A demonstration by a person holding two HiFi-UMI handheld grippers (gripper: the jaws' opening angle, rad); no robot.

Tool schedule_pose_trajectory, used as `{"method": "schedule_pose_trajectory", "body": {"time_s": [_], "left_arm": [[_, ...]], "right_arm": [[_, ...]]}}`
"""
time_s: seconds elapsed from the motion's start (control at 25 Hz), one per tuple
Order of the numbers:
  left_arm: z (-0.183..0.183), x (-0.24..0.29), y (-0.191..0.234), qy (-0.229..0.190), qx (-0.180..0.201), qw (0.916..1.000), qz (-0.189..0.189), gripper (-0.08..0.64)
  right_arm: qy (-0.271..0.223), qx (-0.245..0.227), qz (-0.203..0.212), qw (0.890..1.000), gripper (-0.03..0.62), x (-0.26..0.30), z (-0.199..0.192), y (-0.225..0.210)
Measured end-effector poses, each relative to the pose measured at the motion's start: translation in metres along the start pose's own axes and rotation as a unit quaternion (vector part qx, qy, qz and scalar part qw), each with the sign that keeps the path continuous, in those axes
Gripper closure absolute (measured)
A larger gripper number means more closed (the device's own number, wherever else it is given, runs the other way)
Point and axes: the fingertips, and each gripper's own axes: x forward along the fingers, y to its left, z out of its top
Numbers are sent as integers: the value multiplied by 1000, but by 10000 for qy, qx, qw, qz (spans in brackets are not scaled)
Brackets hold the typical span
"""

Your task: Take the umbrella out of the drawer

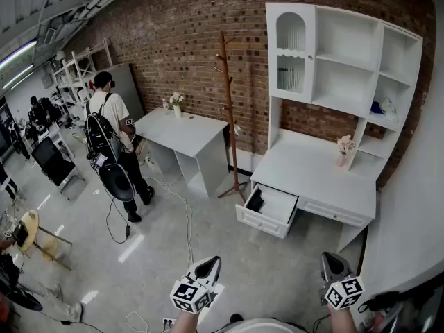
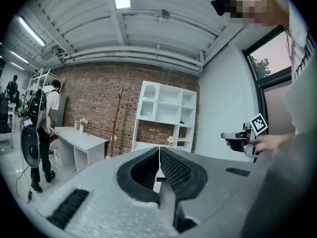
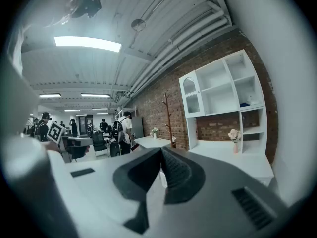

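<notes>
Umbrella (image 1: 255,200) lay still inside the open drawer (image 1: 263,224) under the counter's (image 1: 312,172) front edge. Left gripper (image 1: 210,263) and right gripper (image 1: 333,259), both closed and empty, were well apart from it; the taking out was not begun.

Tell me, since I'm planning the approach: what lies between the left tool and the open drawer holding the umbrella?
Only bare grey floor, in the head view: nothing stands between the left tool and the drawer with the umbrella.
</notes>
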Motion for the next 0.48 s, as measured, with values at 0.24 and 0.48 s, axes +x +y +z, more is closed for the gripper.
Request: {"method": "schedule_pose_trajectory", "body": {"time_s": [0.24, 0.48], "left_arm": [[-1, -1, 5, -14, 99, 9999, -8, 534], [5, 0, 4, -34, 9, 10000, -17, 534]], "right_arm": [[-11, -16, 10, 10000, 563, 3, 2, 4], [-25, -32, 11, 10000, 563, 4, 5, 6]]}}
